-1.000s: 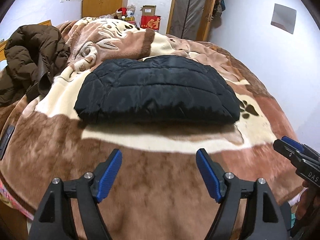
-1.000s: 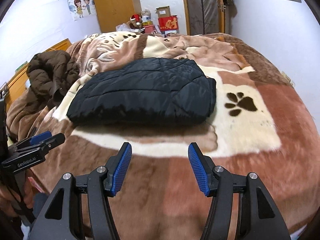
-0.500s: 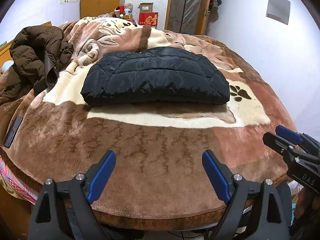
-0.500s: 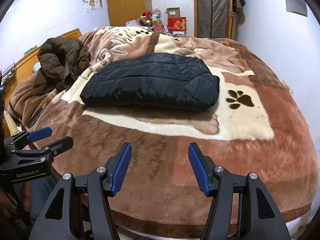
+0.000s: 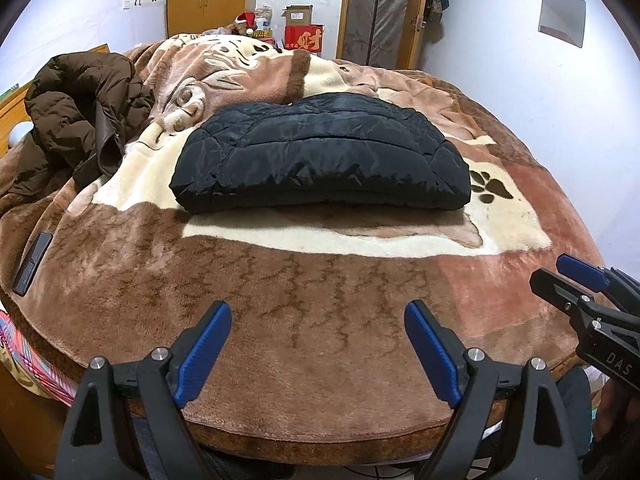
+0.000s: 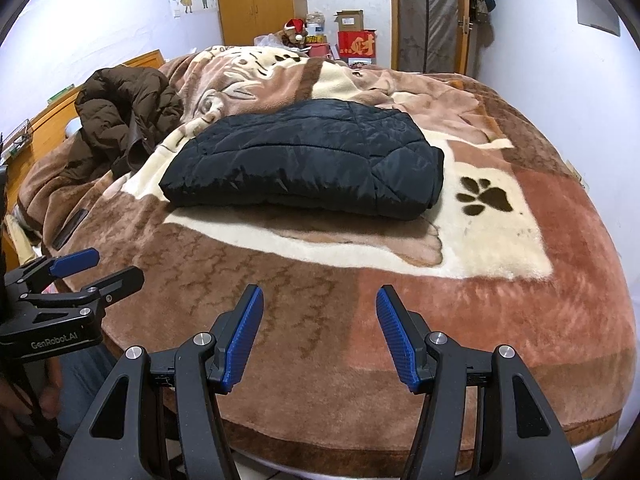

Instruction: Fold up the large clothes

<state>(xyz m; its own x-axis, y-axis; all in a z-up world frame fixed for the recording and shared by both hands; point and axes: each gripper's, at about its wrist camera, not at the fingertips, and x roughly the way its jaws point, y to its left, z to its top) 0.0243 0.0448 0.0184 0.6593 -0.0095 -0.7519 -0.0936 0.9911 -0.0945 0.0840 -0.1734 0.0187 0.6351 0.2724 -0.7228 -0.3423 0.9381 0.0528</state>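
Note:
A black quilted jacket [image 5: 320, 156] lies folded into a flat rectangular bundle on the brown and cream blanket; it also shows in the right wrist view [image 6: 308, 164]. My left gripper [image 5: 318, 348] is open and empty, held over the bed's near edge, well short of the jacket. My right gripper [image 6: 319, 334] is open and empty, also back at the near edge. Each gripper shows in the other's view, the right one [image 5: 576, 284] at the right edge, the left one [image 6: 92, 268] at the left edge.
A crumpled brown puffer coat [image 5: 76, 112] lies on the bed's left side. A dark flat remote-like object [image 5: 32, 258] lies near the left edge. The blanket [image 6: 480, 312] covers the whole bed. Boxes [image 5: 304, 36], a wardrobe and a door stand beyond the bed.
Both grippers have pulled back from the folded jacket toward the foot of the bed; the bed's near edge now shows. The jacket has not moved. Both stay open.

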